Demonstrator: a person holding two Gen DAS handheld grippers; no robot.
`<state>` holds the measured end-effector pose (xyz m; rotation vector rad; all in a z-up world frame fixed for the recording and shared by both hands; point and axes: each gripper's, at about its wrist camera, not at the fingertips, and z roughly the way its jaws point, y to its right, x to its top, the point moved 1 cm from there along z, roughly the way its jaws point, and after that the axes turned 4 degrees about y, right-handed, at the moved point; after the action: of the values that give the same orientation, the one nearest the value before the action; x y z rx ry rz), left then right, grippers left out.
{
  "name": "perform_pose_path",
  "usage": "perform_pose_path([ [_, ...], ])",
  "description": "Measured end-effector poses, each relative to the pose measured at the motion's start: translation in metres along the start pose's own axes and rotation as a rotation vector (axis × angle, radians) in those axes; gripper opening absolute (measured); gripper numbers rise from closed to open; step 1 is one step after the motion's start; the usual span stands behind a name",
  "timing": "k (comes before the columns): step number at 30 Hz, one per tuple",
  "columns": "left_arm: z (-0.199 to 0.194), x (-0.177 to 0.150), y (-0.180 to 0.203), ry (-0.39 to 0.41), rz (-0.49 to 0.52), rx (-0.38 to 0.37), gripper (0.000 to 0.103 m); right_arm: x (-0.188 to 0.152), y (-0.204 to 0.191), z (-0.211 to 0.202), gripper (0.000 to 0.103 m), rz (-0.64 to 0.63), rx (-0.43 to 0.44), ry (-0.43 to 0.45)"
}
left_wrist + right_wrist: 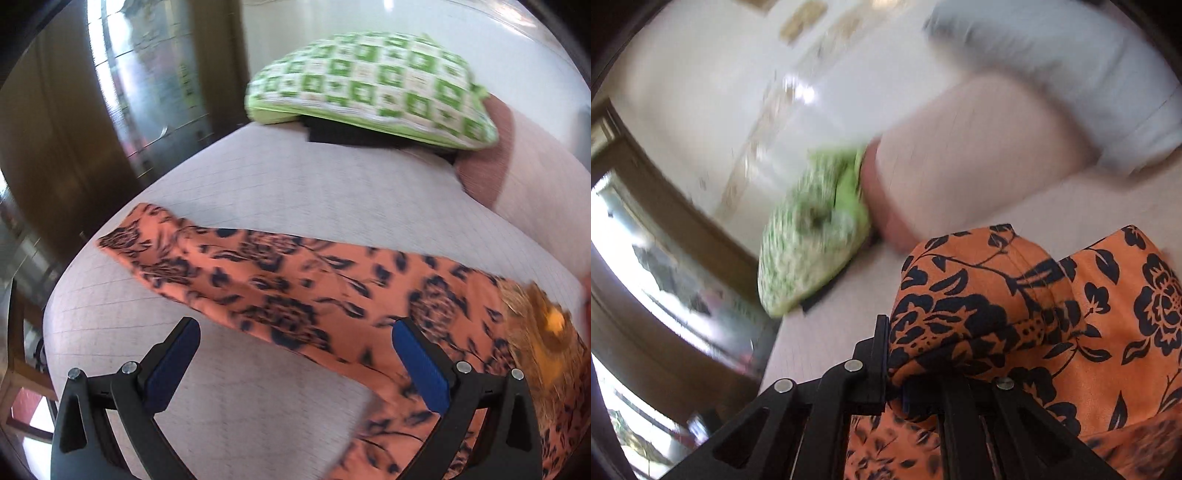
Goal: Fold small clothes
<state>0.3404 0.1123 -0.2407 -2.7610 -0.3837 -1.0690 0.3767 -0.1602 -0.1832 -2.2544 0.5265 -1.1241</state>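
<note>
One orange fabric garment printed with dark navy flowers and leaves [295, 291], spread in a long band from the left middle to the lower right of the left wrist view, lying flat on the pale grey quilted bed surface [277, 177]. One green-and-white checked cushion [373, 85] at the upper centre, resting on something dark and flat. One brownish-pink cushion [487, 166] just beside it at the right. Two grippers. Left gripper [295, 354] low in the frame, blue-padded fingers [421, 362] spread wide apart, nothing between them, the right one over the garment. Right gripper [897, 354] at the bottom centre of the right wrist view, fingers [881, 350] clamped on a bunched fold of the same garment [1052, 314], lifted cloth filling the lower right. Same green cushion [812, 240] blurred at mid-left. No readable writing or labels.
</note>
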Motion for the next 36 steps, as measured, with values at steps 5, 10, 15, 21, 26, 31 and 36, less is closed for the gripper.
perform_pose_path([
  [5,0.009,0.007,-0.021,-0.01,-0.027,0.031,0.103,-0.087,-0.047,0.095,0.015,-0.375,-0.257,-0.292],
  [10,0.018,0.01,-0.03,-0.028,-0.025,0.065,0.103,-0.139,-0.072,0.092,0.026,-0.841,-0.383,-0.316],
  [15,0.024,0.011,-0.043,-0.058,-0.061,0.084,0.103,-0.134,-0.064,0.053,0.044,-0.925,-0.307,-0.297],
  [21,0.031,0.012,-0.065,-0.081,-0.113,0.112,0.103,-0.09,-0.007,-0.002,0.068,-0.472,-0.099,-0.221],
  [26,0.036,0.012,-0.088,-0.096,-0.152,0.145,0.103,-0.064,0.068,-0.005,0.067,0.082,-0.155,-0.13],
  [31,0.044,0.013,-0.111,-0.117,-0.191,0.179,0.103,-0.073,0.012,0.031,0.063,-0.071,-0.169,-0.181],
  [36,0.049,0.014,-0.137,-0.127,-0.237,0.207,0.103,-0.088,-0.073,0.036,0.063,-0.275,0.031,-0.137],
])
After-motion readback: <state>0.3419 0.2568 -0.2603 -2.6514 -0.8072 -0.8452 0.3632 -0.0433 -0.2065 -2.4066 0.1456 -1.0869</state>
